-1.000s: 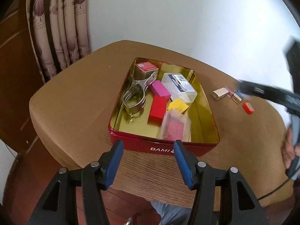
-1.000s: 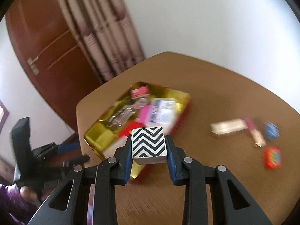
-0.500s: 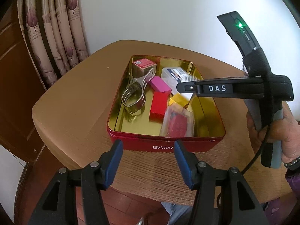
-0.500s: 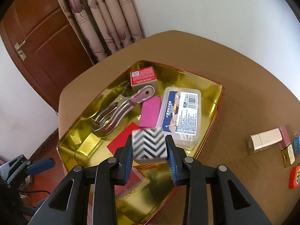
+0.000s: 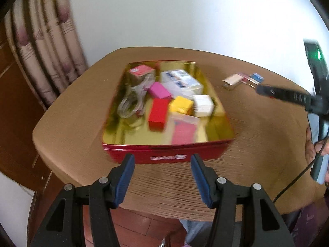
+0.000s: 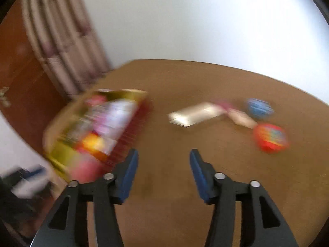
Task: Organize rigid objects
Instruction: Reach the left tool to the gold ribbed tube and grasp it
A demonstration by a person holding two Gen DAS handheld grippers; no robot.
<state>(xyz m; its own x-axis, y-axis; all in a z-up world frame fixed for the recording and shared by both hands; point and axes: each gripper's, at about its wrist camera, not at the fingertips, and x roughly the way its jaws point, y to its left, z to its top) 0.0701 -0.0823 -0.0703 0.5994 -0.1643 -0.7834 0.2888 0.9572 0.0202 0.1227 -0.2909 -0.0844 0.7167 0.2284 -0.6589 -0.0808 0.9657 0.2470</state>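
**Tin filled on the counter, both sets of fingers empty**

Tin [image 5: 167, 157], red outside and gold inside, is seen on the brown counter [image 5: 257, 135] in the left wrist view. Inside it, from left to right, a metal clip [image 5: 131, 103], a pink block [image 5: 159, 90], a red block [image 5: 158, 115], a yellow block [image 5: 181, 104] and a white block [image 5: 203, 105] are seen. The left gripper [image 5: 162, 176] is held apart before the tin's near wall, with nothing between its fingers. In the blurred right wrist view, the right gripper [image 6: 163, 174] has just been opening and is empty; a pale box [image 6: 195, 114], a blue item [image 6: 259, 107] and a red item [image 6: 270, 136] lie on the counter beyond it.
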